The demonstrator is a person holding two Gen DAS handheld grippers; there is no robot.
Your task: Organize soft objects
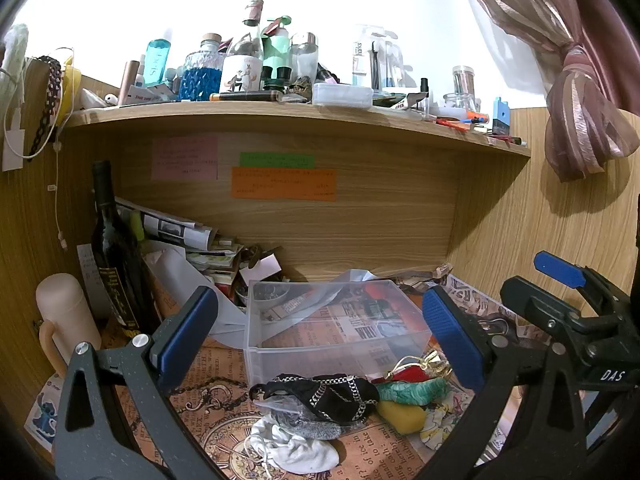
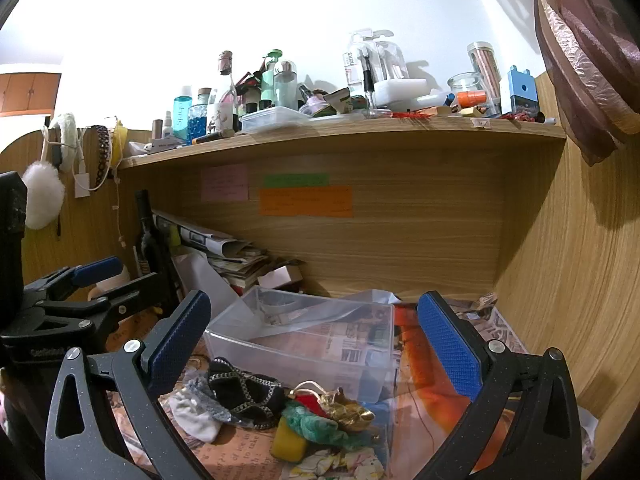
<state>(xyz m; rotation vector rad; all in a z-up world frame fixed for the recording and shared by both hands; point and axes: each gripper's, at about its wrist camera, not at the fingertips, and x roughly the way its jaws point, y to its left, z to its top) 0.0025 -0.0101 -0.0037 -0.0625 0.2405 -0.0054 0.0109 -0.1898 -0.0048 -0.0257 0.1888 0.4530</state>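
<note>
- Far left, a pale mug (image 1: 64, 312) with a handle stands on the desk, and a dark wine bottle (image 1: 114, 256) stands just beside it, in front of a messy stack of papers (image 1: 180, 236) leaning on the back panel.
- The left claw (image 1: 320, 332) hangs over the desk with its blue pads wide apart, holding nothing.
- In the middle there's a clear plastic bin (image 1: 332, 328), sitting on the newspaper-print desk cover (image 1: 224, 364). Nothing soft inside it from what I can see, just the print showing through the bottom.
- The soft stuff is piled right in front of the bin, touching its near wall: a white cloth (image 2: 192, 416) on the left, a black pouch with silver chains (image 2: 248, 392) next to it, then a green fabric piece (image 2: 320, 424), a yellow sponge (image 2: 288, 444) and something gold and shiny (image 2: 352, 408) with a red bit.
- The right claw (image 2: 320, 340) is also spread open, empty, hovering above that pile.
- Up top, the shelf (image 2: 360, 130) is crammed with bottles and jars.
- Far right, a pink curtain (image 1: 580, 120) hangs tied up.
</note>
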